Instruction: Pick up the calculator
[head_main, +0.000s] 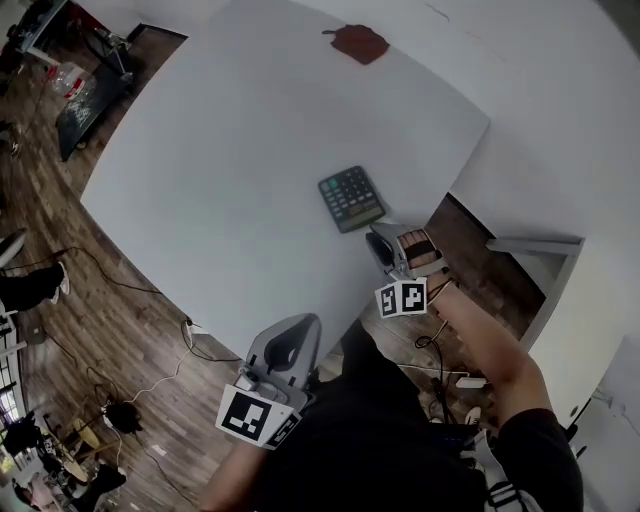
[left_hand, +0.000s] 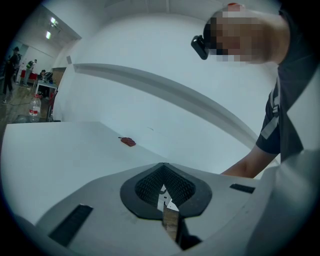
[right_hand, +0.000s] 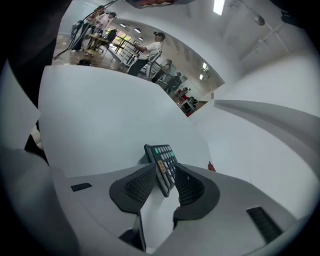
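Note:
The dark calculator (head_main: 350, 198) with green-tinted keys lies flat on the white table (head_main: 230, 170), near its right edge. My right gripper (head_main: 376, 243) is just behind the calculator's near end, open. In the right gripper view the calculator (right_hand: 162, 162) shows in the gap between the two pads, with its near end reaching in between the fingertips (right_hand: 137, 185). My left gripper (head_main: 290, 345) hangs off the table's near edge, close to the person's body, shut with nothing in it; its pads (left_hand: 150, 182) meet.
A small red object (head_main: 358, 42) lies at the table's far side, also seen in the left gripper view (left_hand: 128, 141). Wooden floor with cables (head_main: 150, 385) lies left of the table. A white wall and shelf (head_main: 560, 250) stand to the right. People stand far off (right_hand: 150, 50).

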